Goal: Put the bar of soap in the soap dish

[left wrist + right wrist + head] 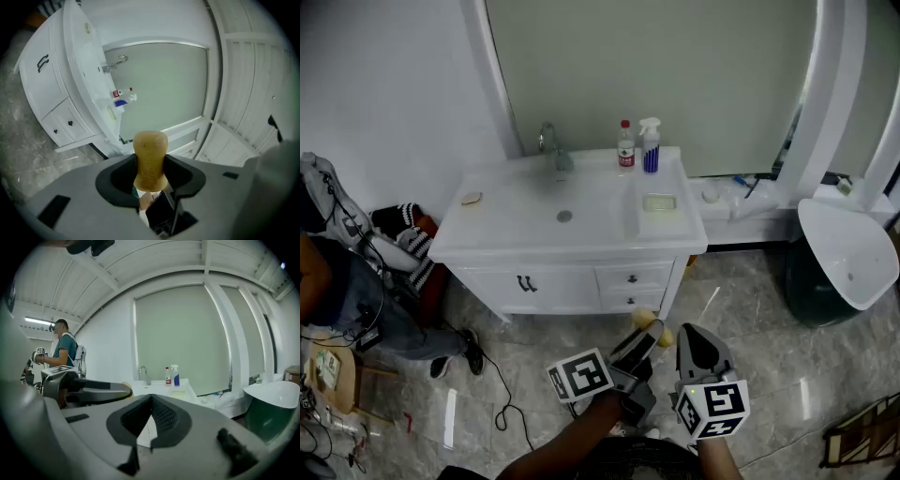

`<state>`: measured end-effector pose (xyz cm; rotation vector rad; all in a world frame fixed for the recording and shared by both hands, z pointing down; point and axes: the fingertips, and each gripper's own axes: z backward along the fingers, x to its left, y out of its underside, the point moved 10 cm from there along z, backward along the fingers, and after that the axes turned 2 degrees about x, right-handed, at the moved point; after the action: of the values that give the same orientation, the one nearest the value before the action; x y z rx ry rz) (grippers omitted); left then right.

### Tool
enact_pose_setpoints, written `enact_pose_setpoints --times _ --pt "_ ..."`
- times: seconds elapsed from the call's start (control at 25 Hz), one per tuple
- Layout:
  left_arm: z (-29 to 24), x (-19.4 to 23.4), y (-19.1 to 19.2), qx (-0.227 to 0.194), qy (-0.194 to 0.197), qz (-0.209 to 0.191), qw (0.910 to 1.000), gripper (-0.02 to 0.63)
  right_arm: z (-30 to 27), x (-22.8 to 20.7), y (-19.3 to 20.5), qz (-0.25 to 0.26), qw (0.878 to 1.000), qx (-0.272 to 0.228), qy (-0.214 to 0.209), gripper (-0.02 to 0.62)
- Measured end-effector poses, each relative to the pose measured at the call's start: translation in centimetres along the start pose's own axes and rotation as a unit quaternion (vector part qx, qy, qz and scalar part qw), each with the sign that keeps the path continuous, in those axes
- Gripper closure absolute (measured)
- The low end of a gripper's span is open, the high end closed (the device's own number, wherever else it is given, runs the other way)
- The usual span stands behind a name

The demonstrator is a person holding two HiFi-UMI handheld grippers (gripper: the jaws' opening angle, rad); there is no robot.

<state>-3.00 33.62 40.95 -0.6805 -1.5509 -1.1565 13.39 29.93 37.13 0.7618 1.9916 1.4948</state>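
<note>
We hold both arms low and close together in front of us. Our left hand-held gripper (653, 331) points level, jaws clamped on the bar of soap (150, 154). Our right hand-held gripper (692, 337) tilts slightly downward, jaws together with nothing between them.

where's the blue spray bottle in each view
Head view: spray bottle upper centre, just right of the red-capped bottle.
Left gripper view: spray bottle left of centre, turned sideways, above the bar of soap.
Right gripper view: spray bottle centre, just above the jaws.
Shared landmark: the faucet, beside the bottles in all three.
</note>
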Motion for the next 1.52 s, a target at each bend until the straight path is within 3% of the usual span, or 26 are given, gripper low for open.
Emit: enact_pose_setpoints --times 1.08,1.52 --pt "1.0 1.8 -5.7 0.017 0.03 0.012 0.9993 0.42 -4.9 3.6 -0.8 0.002 1.0 0.009 0.015 0.584" --pt "-0.9 2.7 -6.5 0.02 0.025 0.018 0.9993 0.42 -6.3 1.9 -0.5 -0.008 1.0 0.018 0.021 0.584"
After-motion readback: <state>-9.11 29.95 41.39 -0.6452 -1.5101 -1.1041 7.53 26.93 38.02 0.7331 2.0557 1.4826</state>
